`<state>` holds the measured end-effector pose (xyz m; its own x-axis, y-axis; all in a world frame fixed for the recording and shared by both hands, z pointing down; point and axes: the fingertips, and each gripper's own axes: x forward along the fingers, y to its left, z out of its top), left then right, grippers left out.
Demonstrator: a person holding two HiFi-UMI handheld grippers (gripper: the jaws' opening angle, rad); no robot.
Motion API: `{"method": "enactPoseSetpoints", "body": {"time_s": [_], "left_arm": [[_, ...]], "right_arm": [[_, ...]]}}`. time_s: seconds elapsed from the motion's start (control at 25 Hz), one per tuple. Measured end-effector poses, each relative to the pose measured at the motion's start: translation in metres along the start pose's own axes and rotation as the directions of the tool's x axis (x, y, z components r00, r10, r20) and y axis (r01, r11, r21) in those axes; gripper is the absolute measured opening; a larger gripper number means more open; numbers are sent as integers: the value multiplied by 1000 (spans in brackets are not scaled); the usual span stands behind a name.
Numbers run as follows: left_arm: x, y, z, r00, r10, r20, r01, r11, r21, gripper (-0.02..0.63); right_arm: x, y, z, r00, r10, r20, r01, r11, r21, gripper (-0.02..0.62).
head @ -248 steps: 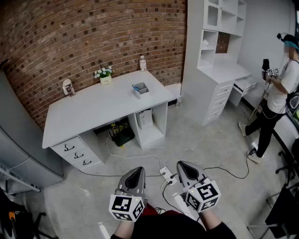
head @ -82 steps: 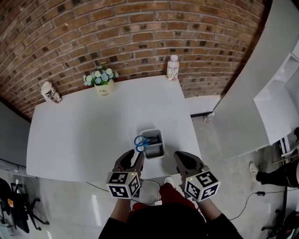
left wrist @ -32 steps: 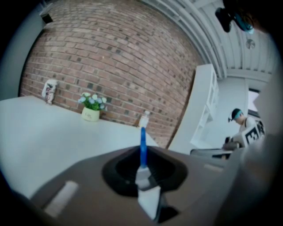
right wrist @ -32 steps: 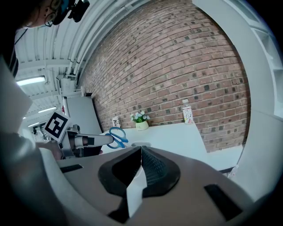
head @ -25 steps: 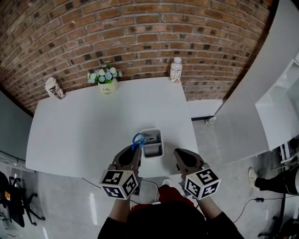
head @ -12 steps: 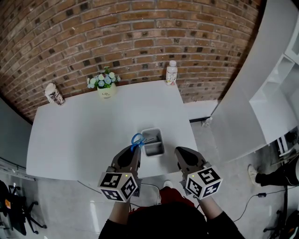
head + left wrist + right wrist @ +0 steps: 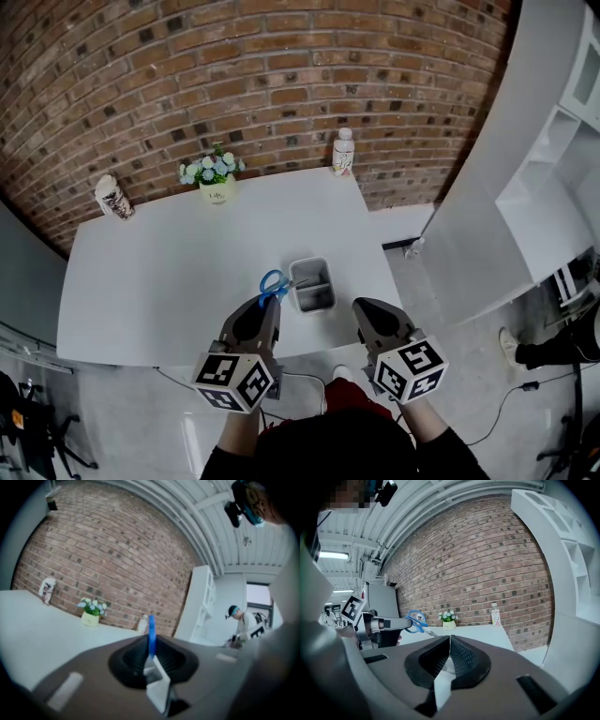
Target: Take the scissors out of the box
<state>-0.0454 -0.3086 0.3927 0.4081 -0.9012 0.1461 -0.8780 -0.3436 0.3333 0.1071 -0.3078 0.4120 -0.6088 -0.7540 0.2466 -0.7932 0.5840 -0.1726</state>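
1. Left gripper view: the left gripper (image 7: 150,654) has its dark fingers (image 7: 129,660) drawn narrow and clamped on the scissors (image 7: 151,630). The blue handle stands edge-on out of the seam between the fingers, and the pale metal part runs back toward the camera.
2. Right gripper view: the right gripper (image 7: 448,645) has its ribbed fingers (image 7: 465,660) pressed together with nothing between them.
3. Head view: the scissors' blue loops show just beside the left wall of the box (image 7: 316,306), at the tip of the left gripper. From the right gripper view the scissors are up in the air, with the blades slanting down to the right behind the right gripper's fingers, so I cannot tell whether the tips are clear of the box.
4. The box is a small grey one with an inner divider, and it sits near the front edge of the white worktop (image 7: 169,281). The right gripper hovers to the front right of the box, off the worktop's edge.
5. Well behind the box, along the brick wall (image 7: 234,75), stand a flower pot (image 7: 215,180) to the left, a bottle (image 7: 343,152) to the right and a can (image 7: 112,198) at the far left.
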Motion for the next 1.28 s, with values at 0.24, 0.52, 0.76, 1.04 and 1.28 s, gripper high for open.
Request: {"method": "enactPoseSetpoints", "body": {"time_s": [0.24, 0.52, 0.76, 1.04, 1.28], "left_arm": [[-11, 0, 1, 1000, -22, 8, 22, 1000, -4, 41], [-26, -3, 3, 999, -48, 20, 48, 999, -4, 41], [-36, -3, 3, 998, -58, 22, 58, 998, -1, 40], [-52, -6, 2, 997, -68, 30, 68, 998, 4, 41], [-67, -6, 3, 996, -76, 37, 75, 997, 7, 40]], "right_arm": [[-6, 11, 1, 1000, -16, 12, 16, 1000, -13, 9], [-15, 24, 0, 999, -34, 20, 34, 999, -21, 9], [-21, 32, -2, 998, -47, 30, 48, 998, -28, 9], [-28, 42, -7, 998, -49, 32, 50, 998, -32, 9], [-31, 54, -8, 998, -43, 38, 45, 998, -40, 9]]}}
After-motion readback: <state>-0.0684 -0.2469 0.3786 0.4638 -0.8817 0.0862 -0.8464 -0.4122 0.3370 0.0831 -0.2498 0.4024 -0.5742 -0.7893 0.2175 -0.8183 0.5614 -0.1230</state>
